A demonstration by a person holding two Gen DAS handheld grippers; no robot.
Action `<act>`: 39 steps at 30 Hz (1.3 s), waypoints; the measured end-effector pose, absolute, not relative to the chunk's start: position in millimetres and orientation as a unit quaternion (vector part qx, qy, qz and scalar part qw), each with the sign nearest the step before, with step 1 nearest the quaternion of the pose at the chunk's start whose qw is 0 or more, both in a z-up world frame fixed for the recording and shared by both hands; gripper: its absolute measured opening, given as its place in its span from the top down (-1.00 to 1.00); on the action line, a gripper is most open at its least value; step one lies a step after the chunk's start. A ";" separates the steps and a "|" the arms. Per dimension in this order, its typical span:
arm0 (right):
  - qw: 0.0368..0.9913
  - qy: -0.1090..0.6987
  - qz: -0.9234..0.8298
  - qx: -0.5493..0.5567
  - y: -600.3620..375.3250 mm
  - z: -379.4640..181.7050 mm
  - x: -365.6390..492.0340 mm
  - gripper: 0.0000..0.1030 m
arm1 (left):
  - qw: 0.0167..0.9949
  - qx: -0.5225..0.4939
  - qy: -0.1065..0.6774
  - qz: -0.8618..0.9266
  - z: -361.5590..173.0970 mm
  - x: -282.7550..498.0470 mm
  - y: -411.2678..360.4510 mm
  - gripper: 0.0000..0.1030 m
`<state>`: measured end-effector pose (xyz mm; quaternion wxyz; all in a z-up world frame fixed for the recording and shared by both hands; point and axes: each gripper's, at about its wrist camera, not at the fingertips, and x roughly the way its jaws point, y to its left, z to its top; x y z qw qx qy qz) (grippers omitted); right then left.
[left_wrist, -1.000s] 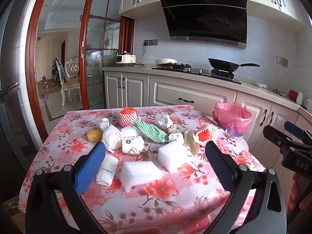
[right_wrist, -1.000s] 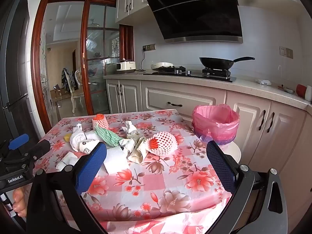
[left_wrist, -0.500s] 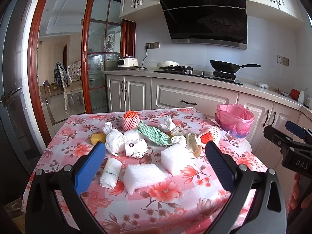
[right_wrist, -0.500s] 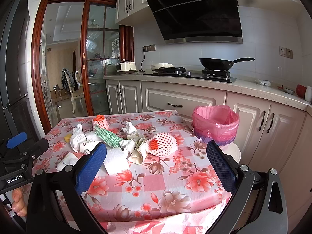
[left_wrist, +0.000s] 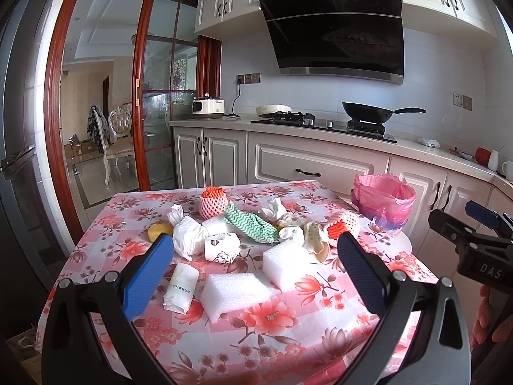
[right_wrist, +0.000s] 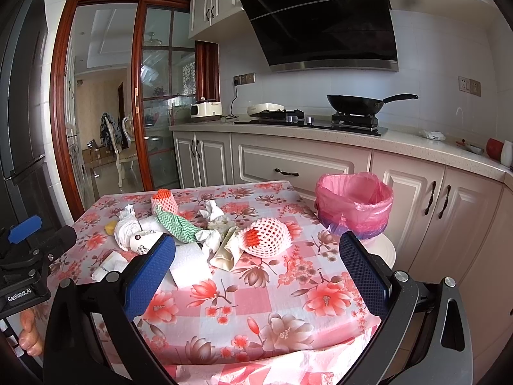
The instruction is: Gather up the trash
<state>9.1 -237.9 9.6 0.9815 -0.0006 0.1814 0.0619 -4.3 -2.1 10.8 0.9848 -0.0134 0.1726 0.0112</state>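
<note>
Several pieces of trash lie on the floral table: two white foam blocks, a wrapped white packet, crumpled paper, a paper cup, a green-white cloth and two red-and-white foam fruit nets. A bin lined with a pink bag stands on a white stool at the table's right. My left gripper is open and empty, held above the near foam blocks. My right gripper is open and empty, above the table's front right, short of the fruit net.
A yellow fruit lies at the left of the pile. Kitchen cabinets and a counter with a stove and wok stand behind the table. A glass door opens at the left. Each gripper shows at the edge of the other's view.
The left gripper has pulled back and risen slightly, so the table looks farther off. The right gripper has barely moved. Both stay open.
</note>
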 end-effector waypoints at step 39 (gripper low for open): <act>0.889 0.383 0.241 -0.071 -114.6 -108.9 184.1 -0.57 | 0.923 0.011 0.381 0.054 -106.3 96.5 95.3 -0.77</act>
